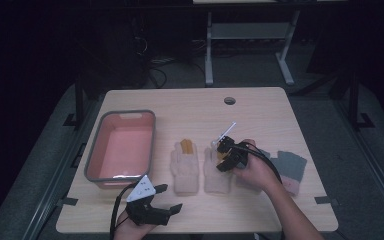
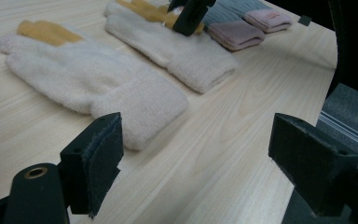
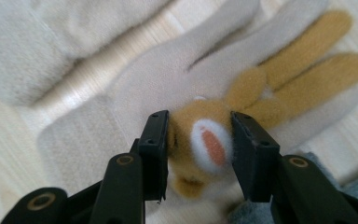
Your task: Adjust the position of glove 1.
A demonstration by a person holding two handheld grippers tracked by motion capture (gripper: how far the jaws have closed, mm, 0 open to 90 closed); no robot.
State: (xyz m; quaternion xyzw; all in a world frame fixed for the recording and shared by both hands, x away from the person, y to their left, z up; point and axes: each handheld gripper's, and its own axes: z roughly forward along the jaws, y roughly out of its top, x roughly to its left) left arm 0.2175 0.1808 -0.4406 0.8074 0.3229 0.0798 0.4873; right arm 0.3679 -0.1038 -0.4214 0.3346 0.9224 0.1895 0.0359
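At the left of the wooden table (image 1: pixel 260 107) stands a pink tub with a grey rim (image 1: pixel 120 147). In front of it, near the table's front edge, the left gripper (image 1: pixel 167 197) hovers with its jaws spread wide and nothing between them; in the left gripper view its two black pads frame only bare wood. To the right of the tub lie two cream gloves side by side, fingers pointing away from the person. The left cream glove (image 1: pixel 185 167) lies free, with yellow-brown parts at its fingers. On the right cream glove (image 1: pixel 215 172) sits a yellow-brown animal patch (image 3: pixel 205 144) with a white and orange spot. The right gripper (image 3: pixel 199 154) is down on this glove, and its pads press on both sides of the patch, so it grasps the patch. Just right of the person's hand lies a grey and pink glove (image 1: pixel 290 170).
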